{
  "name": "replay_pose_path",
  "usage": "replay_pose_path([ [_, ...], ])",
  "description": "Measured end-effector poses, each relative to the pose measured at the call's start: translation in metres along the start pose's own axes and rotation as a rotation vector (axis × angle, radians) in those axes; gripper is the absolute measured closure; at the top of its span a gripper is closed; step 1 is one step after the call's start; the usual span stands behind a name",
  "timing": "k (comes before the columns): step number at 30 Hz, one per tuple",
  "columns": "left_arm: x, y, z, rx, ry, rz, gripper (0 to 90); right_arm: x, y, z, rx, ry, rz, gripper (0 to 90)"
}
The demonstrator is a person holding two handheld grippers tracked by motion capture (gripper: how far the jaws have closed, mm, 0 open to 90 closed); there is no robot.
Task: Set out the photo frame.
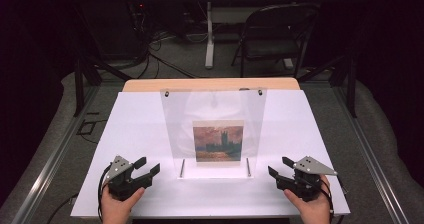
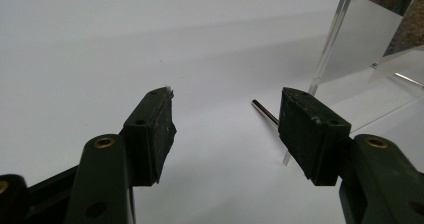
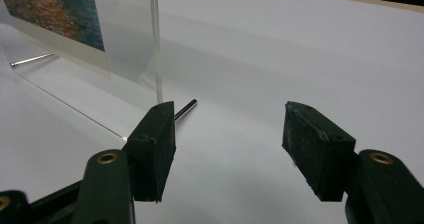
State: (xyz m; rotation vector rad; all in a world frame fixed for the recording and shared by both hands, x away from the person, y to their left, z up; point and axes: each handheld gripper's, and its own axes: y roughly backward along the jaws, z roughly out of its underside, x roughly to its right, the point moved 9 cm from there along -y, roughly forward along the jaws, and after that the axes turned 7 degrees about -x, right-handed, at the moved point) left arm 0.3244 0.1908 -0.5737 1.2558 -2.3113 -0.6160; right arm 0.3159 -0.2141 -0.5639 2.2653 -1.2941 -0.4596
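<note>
- Looking along my left gripper [image 1: 149, 167], I see two blocky black jaws with scuffed, matte rubbery pads standing wide apart, nothing between them but bare white surface.
- My right gripper [image 1: 280, 167] matches it: jaws spread wide, pads worn and slightly chipped at the edges, holding nothing.
- Each gripper carries a flat grey three-cornered plate on top and sits low over the near part of the smooth white tabletop board [image 1: 140, 119], one at each side of the stand.
- Between them I have the clear acrylic picture stand [image 1: 175, 114]: a thin, glossy upright sheet tilted a little back, rising from a flat transparent base lying on the board.
- Two slim polished metal rods [image 1: 182, 168] lie along the base's left and right edges; in the left gripper view one rod end shows just past the right-hand pad, and in the right gripper view the other pokes out just behind the left-hand pad.
- Against the sheet stands a square printed painting in orange-red and teal with a dark towered building [image 1: 218, 141], near its lower middle.
- Neither gripper touches the stand.
</note>
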Motion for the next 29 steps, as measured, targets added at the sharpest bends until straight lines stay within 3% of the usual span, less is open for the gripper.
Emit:
replay_pose_path([
  [8,0.005,-0.006,0.004,-0.028,-0.017,0.026,38.9,-0.001,-0.008,0.008,-0.035,-0.011,-0.041,38.0],
  [18,0.006,-0.009,0.008,-0.055,-0.023,0.030,38.9,-0.010,-0.015,0.013,-0.077,0.067,-0.023,38.9],
  [29,0.005,-0.010,0.008,-0.058,-0.023,0.015,38.9,-0.008,-0.014,0.013,-0.073,0.063,-0.013,39.2],
])
